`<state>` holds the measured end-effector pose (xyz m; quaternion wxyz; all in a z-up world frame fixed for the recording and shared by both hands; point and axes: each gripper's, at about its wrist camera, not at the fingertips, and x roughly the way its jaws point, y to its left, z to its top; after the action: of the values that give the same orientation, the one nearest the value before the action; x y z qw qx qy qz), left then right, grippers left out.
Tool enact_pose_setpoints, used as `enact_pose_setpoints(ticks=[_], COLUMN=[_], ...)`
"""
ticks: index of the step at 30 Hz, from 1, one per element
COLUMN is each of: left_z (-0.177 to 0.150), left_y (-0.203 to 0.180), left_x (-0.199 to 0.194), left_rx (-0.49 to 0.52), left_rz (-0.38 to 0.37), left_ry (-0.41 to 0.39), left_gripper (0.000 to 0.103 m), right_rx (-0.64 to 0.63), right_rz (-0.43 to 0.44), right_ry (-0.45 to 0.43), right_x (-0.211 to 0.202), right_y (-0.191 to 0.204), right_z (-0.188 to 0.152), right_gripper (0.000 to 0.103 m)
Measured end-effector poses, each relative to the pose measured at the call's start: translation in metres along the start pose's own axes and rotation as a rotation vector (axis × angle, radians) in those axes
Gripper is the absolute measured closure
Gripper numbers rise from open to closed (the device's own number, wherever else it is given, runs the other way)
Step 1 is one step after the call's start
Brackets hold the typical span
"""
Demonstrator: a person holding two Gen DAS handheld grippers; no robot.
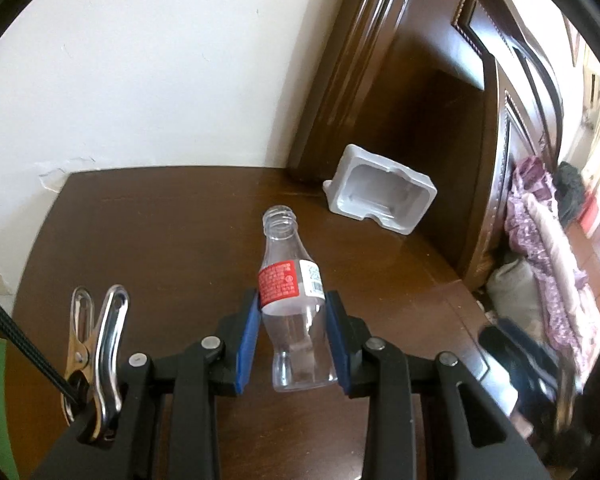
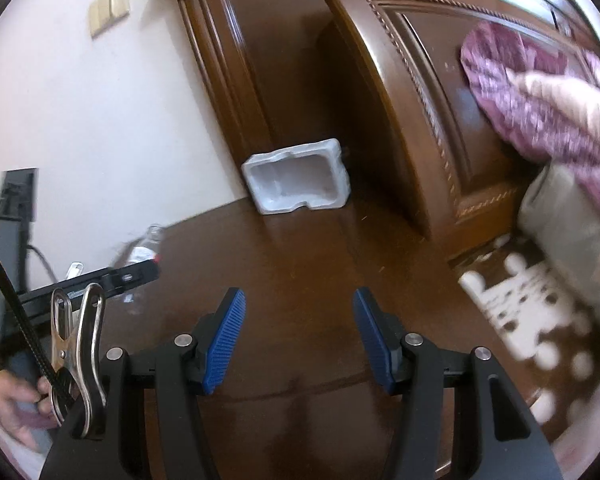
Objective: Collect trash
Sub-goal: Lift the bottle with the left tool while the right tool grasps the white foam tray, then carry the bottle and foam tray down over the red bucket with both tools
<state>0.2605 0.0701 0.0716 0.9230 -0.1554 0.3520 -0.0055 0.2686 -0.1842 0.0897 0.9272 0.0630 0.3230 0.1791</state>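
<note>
**Bottle's in the left gripper, foam tray sitting at the back**

So the left gripper (image 1: 292,312) has its blue pads (image 1: 247,344) clamped narrow on the lower half of a clear plastic bottle (image 1: 292,300). No cap on it, red label around the middle, and the neck tilts forward away from the camera. Looks empty. Can't really tell whether its base touches the wood or hangs just above it.

The right gripper (image 2: 300,336) is standing wide with nothing between its pads, hanging over a bare stretch of the dark wooden table (image 2: 300,272).

Past both of them, a white foam packaging tray (image 1: 380,190) is propped at the back of the table, open side facing out, leaning on the dark wooden headboard (image 1: 440,100) where it meets the white wall (image 1: 140,80). It's well apart from the bottle.

From the right wrist view you can spot the bottle and the left gripper off to the left edge, pretty blurred, plus a hand (image 2: 16,404) low in the corner. To the right of the table there's purple bedding (image 2: 540,92) bunched up against the headboard.

Each gripper also has a metal clip (image 1: 96,360) hanging on its left side.
</note>
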Motion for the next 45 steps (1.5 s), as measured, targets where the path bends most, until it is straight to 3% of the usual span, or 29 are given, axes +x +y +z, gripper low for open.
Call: enact_pose_setpoints(ticks=[8,14,22,24,28,32,45], left_z=[0.003,0.002,0.001,0.001,-0.001,-0.001,-0.003], left_y=[0.015,0.021,0.021,0.02,0.018,0.019,0.013], left_x=[0.005,0.008,0.007,0.007,0.008,0.009,0.003], left_rx=[-0.056,-0.069,-0.076,-0.075,-0.079,-0.087,-0.063], left_rz=[-0.005,-0.017,-0.018,-0.023,-0.033,-0.039,-0.028], left_ry=[0.023,0.04,0.042,0.044,0.052,0.061,0.041], left_gripper=[0.069,0.069,0.069,0.069,0.069,0.069,0.069], right_rx=[-0.083,-0.082,-0.089,-0.105,-0.091,-0.082,-0.047], right_rz=[-0.119,-0.136,-0.166,-0.182,-0.171,-0.17,-0.138], right_ry=[0.109,0.151,0.212,0.214,0.21,0.207,0.058], right_x=[0.053,0.097,0.138,0.144,0.152,0.157,0.088], right_y=[0.007,0.006,0.0,0.001,-0.001,-0.001,-0.005], right_z=[0.056,0.087,0.1,0.101,0.103,0.101,0.098], right_gripper=[0.046,0.046,0.048,0.054,0.067,0.093,0.096])
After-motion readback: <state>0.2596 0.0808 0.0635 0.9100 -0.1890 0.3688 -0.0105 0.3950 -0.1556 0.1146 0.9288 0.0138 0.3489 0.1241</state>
